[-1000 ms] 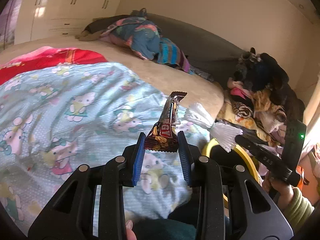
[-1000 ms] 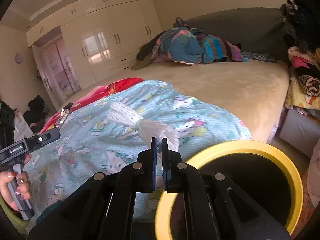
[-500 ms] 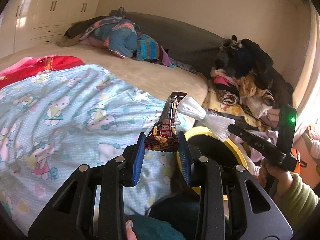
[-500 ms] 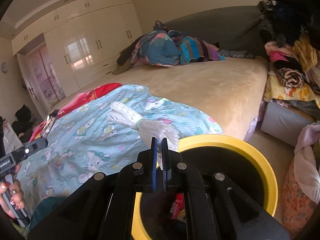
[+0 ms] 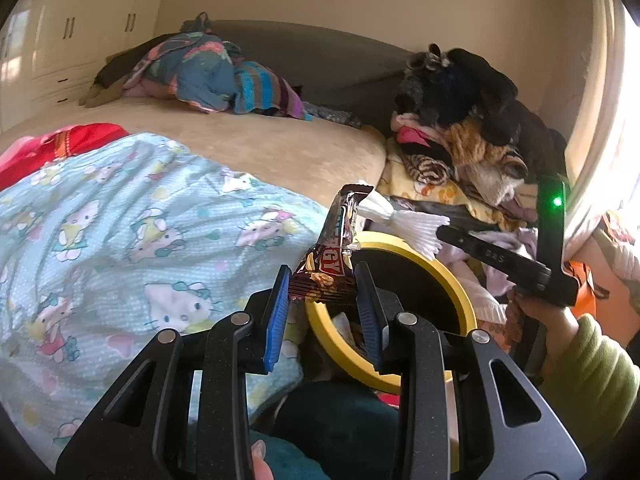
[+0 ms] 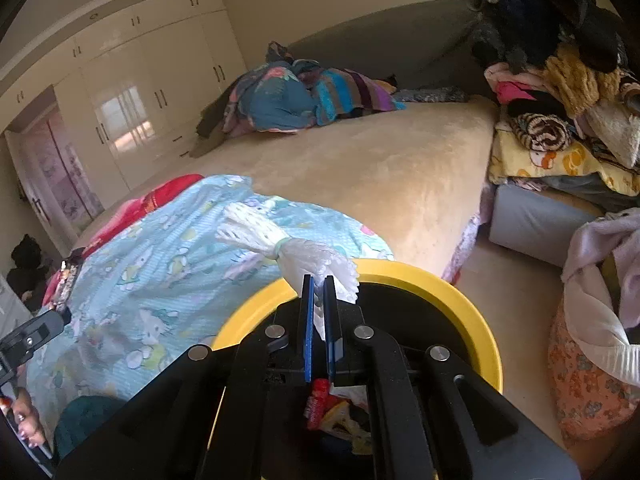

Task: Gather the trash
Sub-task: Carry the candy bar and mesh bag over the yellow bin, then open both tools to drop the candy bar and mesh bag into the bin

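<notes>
Inside yellow bin (image 6: 472, 316), trash half-hidden behind right gripper (image 6: 319, 312), labels unreadable

A brown wrapper (image 5: 334, 256) with yellow-and-red lettering is seen between blue pads (image 5: 277, 312) on black left tongs (image 5: 323, 312). A white, ribbed plastic piece (image 6: 296, 256) is seen between the blue pads (image 6: 307, 328) of the black right tongs (image 6: 318, 330). The bin (image 6: 476, 320) is rimmed in yellow, with a black inside; red and white scraps (image 6: 320, 400) are seen in it. Beside the bin, a pale blue blanket (image 5: 120, 232) is patterned with white cartoon cats. Past the blanket, the bed (image 6: 380, 168) is covered in beige. A red cloth (image 5: 72, 140) is seen at the blanket's far edge. A striped blue, teal and purple heap (image 6: 304, 96) is seen on the bed.
</notes>
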The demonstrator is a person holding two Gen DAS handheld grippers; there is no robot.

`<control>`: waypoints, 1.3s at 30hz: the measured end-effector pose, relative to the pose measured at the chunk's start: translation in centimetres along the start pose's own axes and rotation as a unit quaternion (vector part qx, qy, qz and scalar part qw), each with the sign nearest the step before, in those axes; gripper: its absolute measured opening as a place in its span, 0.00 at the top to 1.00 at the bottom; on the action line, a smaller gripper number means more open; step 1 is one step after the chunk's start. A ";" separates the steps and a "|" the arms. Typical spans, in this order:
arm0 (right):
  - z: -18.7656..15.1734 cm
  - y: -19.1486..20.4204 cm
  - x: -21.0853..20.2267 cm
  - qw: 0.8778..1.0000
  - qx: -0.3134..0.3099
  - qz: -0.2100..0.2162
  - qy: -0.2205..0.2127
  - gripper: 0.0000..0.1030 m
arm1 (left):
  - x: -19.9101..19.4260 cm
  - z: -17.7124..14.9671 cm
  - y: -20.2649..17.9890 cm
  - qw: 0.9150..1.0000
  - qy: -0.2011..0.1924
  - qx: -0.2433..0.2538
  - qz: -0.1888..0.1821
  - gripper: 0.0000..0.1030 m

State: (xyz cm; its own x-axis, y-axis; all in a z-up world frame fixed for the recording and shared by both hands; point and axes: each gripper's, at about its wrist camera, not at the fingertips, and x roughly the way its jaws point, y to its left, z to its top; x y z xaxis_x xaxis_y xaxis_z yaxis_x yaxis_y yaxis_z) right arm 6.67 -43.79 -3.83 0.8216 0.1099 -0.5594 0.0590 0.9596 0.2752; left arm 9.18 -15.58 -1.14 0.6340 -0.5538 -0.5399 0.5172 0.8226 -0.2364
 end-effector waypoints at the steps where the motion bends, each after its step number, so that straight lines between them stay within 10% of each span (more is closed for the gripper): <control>1: -0.1 -0.3 0.1 1.000 0.004 -0.001 0.004 0.95 | 0.1 -0.1 -0.3 1.000 0.002 0.003 -0.002 0.75; 27: -3.0 -7.5 3.2 0.990 0.098 -0.018 0.097 0.93 | 9.0 -1.9 -6.5 0.991 0.104 0.078 -0.023 0.72; 29: -3.0 -7.9 3.0 0.989 0.107 -0.020 0.096 0.71 | 9.8 -1.7 -6.6 0.991 0.110 0.077 -0.023 0.49; 39: -1.4 -5.0 1.5 0.996 0.066 -0.016 0.059 0.29 | 7.0 -0.5 -3.5 0.996 0.085 0.025 0.014 0.13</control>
State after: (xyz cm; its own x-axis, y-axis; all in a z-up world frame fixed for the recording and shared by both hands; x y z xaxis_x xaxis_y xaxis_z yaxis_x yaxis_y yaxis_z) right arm 6.79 -48.02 -7.15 0.7456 0.1163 -0.6562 0.1653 0.9216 0.3511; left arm 11.50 -22.33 -4.53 0.5445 -0.4966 -0.6759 0.5312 0.8278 -0.1804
